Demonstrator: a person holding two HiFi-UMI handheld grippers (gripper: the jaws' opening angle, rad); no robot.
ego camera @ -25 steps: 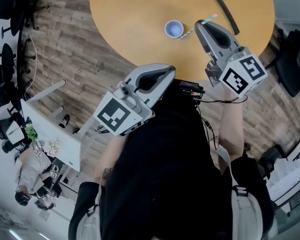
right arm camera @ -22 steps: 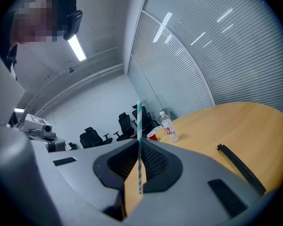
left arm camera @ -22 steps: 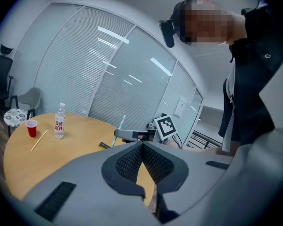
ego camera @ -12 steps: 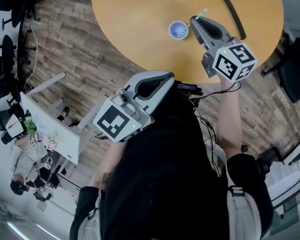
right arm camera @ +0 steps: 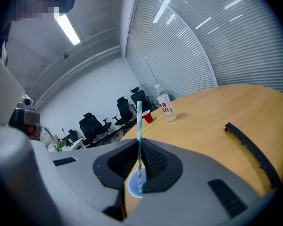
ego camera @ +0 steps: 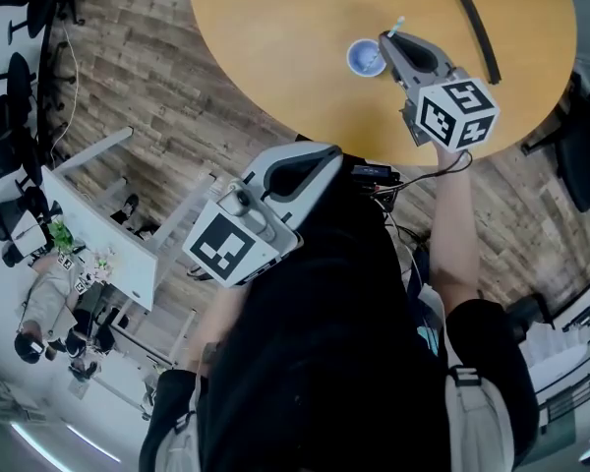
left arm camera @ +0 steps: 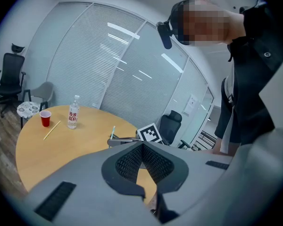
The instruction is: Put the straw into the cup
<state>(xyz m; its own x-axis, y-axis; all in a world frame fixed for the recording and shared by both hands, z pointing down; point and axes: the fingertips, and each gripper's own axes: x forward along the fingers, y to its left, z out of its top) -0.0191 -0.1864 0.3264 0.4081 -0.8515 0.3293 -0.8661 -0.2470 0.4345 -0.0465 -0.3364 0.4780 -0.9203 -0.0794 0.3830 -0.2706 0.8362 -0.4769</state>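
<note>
Two grippers logged, nearest first. Left gripper (ego camera: 326,153) held close against the torso, short of the table (ego camera: 275,37) edge, jaws pressed together on nothing in its own view; judged idle. Right gripper (ego camera: 386,41) farther out over the tabletop, clamped on the straw (right arm camera: 139,121), pads pinching it partway up, long axis upright through the right gripper view. Cup (ego camera: 364,59) standing mouth-up on the table just beside the right jaw tips, on the person's left of them in head view. Key relation: lower end of straw overlapping the blue inside of the cup, seen through the gap under the jaws in the right gripper view; judged over the mouth or at the rim, height above it not settled there. Head view giving the plan layout only: striped top end of straw poking past the gripper nose, lower end hidden under the gripper body. Left gripper view giving a side look at the right gripper with straw rising above it, cup not made out. Next move judged a short lowering along the straw's own axis, then release; possible snag, tip catching the rim and tipping a light cup. Farther off, well apart: black strip (ego camera: 472,28), water bottle (right arm camera: 164,106), red cup (right arm camera: 146,117).
</note>
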